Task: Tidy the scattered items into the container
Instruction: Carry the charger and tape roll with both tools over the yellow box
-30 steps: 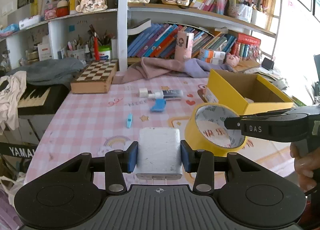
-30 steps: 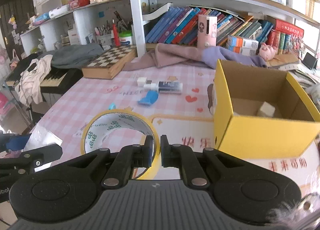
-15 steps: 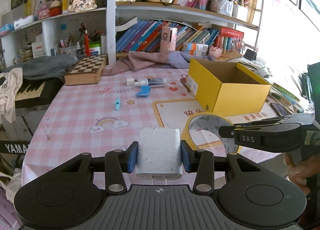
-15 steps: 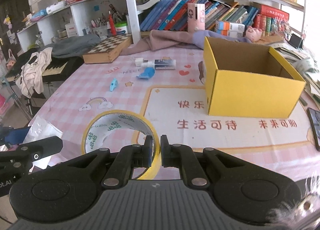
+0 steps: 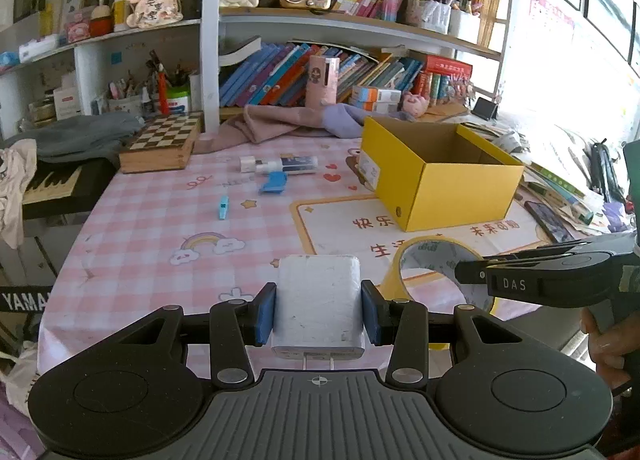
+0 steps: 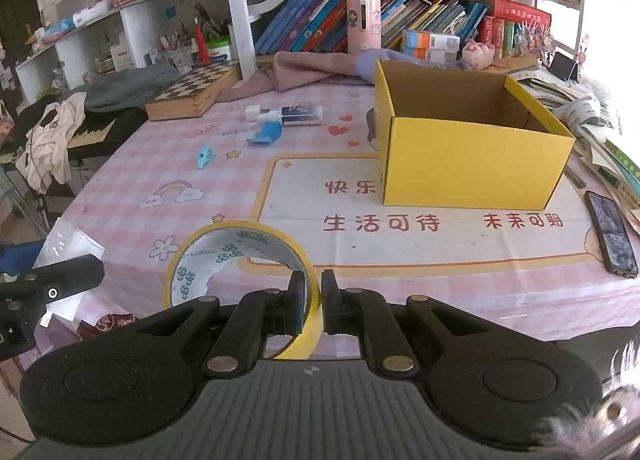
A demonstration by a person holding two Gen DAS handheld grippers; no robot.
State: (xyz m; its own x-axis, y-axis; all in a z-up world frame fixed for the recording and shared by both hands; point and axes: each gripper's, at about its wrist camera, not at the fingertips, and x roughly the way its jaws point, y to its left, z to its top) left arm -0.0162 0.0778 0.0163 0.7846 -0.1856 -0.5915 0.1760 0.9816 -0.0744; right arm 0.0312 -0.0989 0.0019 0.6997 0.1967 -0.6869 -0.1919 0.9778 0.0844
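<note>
While both loads hang above the near edge of the pink checked desk (image 6: 160,163), the left hand-held gripper (image 5: 318,310) has its blue pads pressed on the flat sides of a white plastic plug-in charger block (image 5: 318,300), jaws partly open to the block's width. The right hand-held gripper (image 6: 312,306) is closed almost fully, pinching the thin wall of a yellow roll of packing tape (image 6: 240,260), one finger inside the ring and one outside.

I judge the charger to be stiff, smooth and fairly light; its flat sides suit the pads, though its glossy shell could slip if tilted. The tape roll looks rigid and light, but, being gripped at one spot on the rim, it may swing.

An open yellow cardboard box (image 6: 472,163) stands farther in, on the right of the desk, well apart from both loads, with nothing between. Left on the desk are a small blue clip (image 5: 223,207), a blue cap-like piece (image 5: 274,182) and a white-and-dark tube (image 5: 280,165). A dark phone (image 6: 612,236) lies just right of the box, a chessboard case (image 5: 160,141) at the back.
</note>
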